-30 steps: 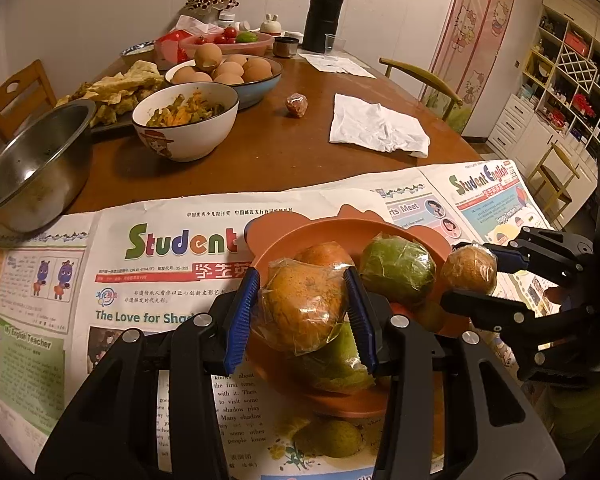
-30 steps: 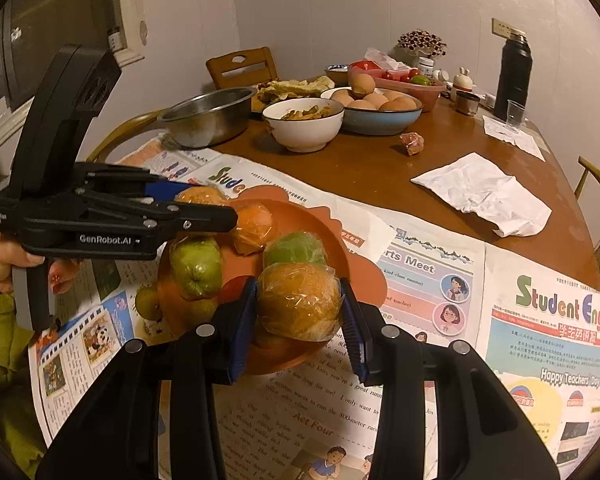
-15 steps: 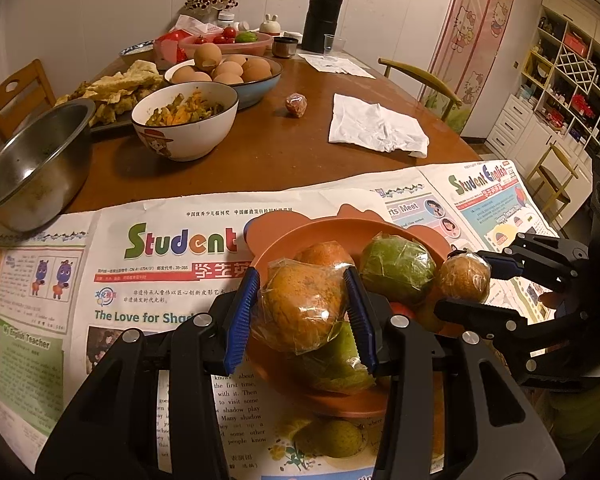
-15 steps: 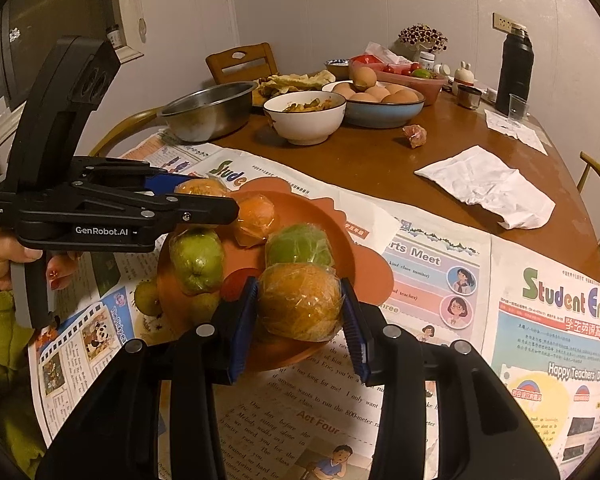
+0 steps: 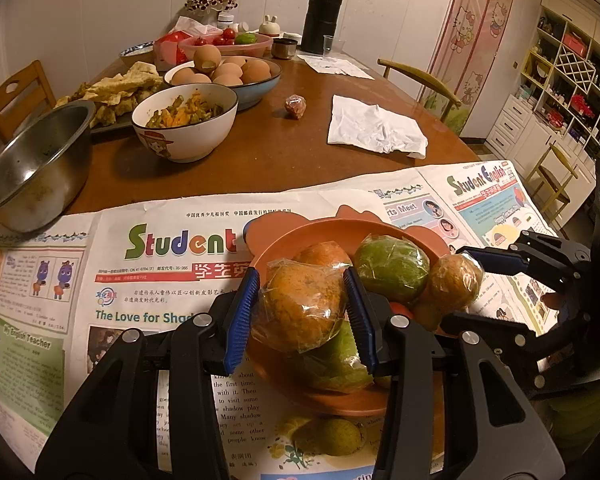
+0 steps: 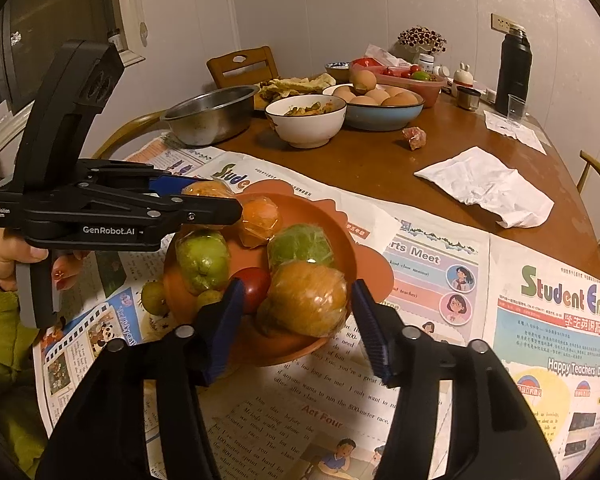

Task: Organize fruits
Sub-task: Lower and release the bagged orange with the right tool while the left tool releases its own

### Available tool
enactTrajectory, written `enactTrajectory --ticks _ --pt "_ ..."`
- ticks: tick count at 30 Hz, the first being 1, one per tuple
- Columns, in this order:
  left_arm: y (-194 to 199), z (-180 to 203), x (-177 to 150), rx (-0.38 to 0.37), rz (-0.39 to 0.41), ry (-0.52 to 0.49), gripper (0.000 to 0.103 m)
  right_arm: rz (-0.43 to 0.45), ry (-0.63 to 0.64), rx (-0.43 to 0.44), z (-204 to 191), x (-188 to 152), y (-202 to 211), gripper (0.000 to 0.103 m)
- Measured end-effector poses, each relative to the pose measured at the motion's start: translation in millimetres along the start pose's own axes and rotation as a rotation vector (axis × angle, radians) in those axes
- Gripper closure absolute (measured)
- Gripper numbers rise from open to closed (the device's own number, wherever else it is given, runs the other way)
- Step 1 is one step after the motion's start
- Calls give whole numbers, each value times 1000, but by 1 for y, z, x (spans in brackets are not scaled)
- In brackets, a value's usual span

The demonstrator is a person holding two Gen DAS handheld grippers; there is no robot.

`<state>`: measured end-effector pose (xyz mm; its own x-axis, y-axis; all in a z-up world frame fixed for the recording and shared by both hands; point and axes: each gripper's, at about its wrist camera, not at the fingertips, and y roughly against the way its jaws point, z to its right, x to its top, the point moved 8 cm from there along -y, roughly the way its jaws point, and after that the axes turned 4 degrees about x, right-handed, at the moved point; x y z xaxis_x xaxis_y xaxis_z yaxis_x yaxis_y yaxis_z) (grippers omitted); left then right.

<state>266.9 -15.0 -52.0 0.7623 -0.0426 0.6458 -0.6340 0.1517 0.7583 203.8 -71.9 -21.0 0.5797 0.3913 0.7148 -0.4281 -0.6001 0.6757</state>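
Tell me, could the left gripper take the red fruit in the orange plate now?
Probably not. The left gripper is shut on a wrapped orange, so its jaws are full. The red fruit lies low in the plate among wrapped fruits, with the open right gripper close beside it.

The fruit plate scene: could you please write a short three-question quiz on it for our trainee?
1. True or false: the left tongs are shut on a wrapped orange.
2. Which colour is the plate under the fruit? A) blue B) orange-brown C) white
3. Fill in: the jaws of the right tongs are ____ (open or shut).

Key: 1 true; 2 B; 3 open.
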Motion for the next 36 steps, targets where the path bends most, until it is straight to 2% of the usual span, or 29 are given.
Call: enactTrajectory --ticks 14,26,33,36 --pt "2 -4 0 4 -3 8 68 14 -5 -4 -1 -1 7 38" --pt "2 -7 -1 7 1 15 65 20 -8 -9 -1 -1 12 37" --pt "4 -9 0 8 6 19 63 25 -16 -12 0 -1 15 28" --pt "6 -9 0 9 10 21 59 25 -15 -13 1 -1 15 24"
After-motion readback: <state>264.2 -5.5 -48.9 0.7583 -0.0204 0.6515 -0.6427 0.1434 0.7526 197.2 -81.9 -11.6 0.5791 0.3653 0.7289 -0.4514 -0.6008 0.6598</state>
